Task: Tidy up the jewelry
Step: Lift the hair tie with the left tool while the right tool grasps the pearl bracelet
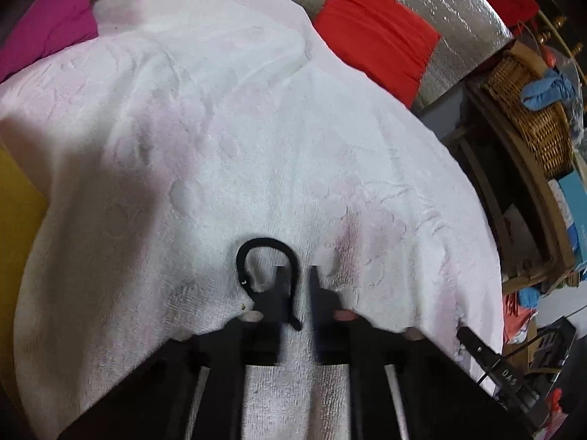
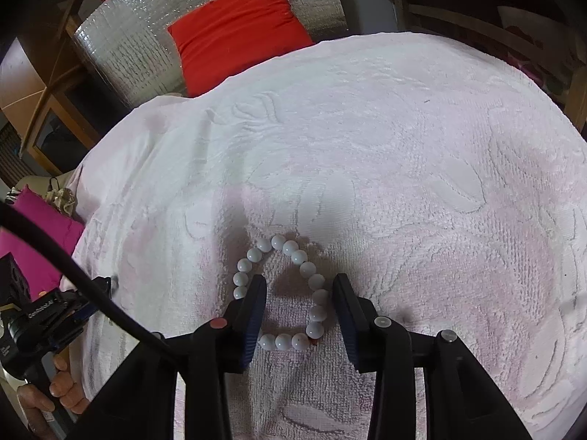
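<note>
Jaws of the right gripper [image 2: 299, 295] stand spread, straddling one white bead bracelet [image 2: 290, 293] lying on the pale pink terry towel [image 2: 403, 183], its right side between them, touching neither. The left gripper [image 1: 296, 286] has its jaws slightly parted around one thin black cord loop [image 1: 266, 256]; whether they pinch it is unclear. Bare towel stretches ahead to a red cushion [image 2: 238, 25].

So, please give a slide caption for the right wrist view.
Open right gripper straddles a white bead bracelet lying on the pale towel.
</note>
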A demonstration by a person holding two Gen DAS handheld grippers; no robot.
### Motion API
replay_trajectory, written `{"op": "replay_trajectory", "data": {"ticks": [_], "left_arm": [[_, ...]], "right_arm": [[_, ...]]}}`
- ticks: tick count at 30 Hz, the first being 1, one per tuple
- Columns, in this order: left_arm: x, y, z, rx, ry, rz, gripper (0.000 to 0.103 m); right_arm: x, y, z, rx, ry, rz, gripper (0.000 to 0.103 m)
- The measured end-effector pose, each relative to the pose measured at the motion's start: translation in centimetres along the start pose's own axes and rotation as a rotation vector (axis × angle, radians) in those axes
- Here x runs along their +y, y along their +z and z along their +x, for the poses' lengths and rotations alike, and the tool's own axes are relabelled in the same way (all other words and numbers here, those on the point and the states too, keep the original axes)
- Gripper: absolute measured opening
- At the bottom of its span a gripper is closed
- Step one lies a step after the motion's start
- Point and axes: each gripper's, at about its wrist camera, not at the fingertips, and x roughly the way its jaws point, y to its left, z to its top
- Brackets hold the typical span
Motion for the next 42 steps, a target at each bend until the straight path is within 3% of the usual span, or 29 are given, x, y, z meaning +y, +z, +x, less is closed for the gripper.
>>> {"op": "replay_trajectory", "data": {"ticks": [7, 20, 25, 32, 34, 36, 42], "left_arm": [[-0.7, 0.0, -1.2, -0.030, -0.066, -0.007, 0.005], [-0.3, 1.0, -7.4, -0.103, -0.417, -0.226, 0.005], [0.0, 1.1, -9.5, -0.145, -0.442, -0.261, 0.005], [1.1, 1.1, -9.2, -0.141, -0.455, -0.290, 0.005], [1.7, 1.0, -9.3, -0.137, -0.453, -0.299, 0.005], [2.3, 1.0, -9.4, -0.133, -0.454, -0.309, 0.005], [3.7, 0.9, -9.7, -0.133, -0.434, -0.328, 0.005]], "right_arm": [[-0.2, -0.1, -0.1, 0.004, 0.012, 0.010, 0.042], [0.0, 0.0, 0.0, 0.001, 0.002, 0.009, 0.042], [-0.1, 0.0, -0.1, 0.004, 0.006, 0.010, 0.042], [0.0, -0.3, -0.2, -0.004, -0.002, -0.006, 0.042], [0.2, -0.4, -0.2, -0.012, -0.026, -0.014, 0.036], [0.2, -0.5, -0.3, -0.020, -0.069, -0.014, 0.013], [-0.3, -0.4, -0.7, -0.038, -0.072, 0.029, 0.010]]}}
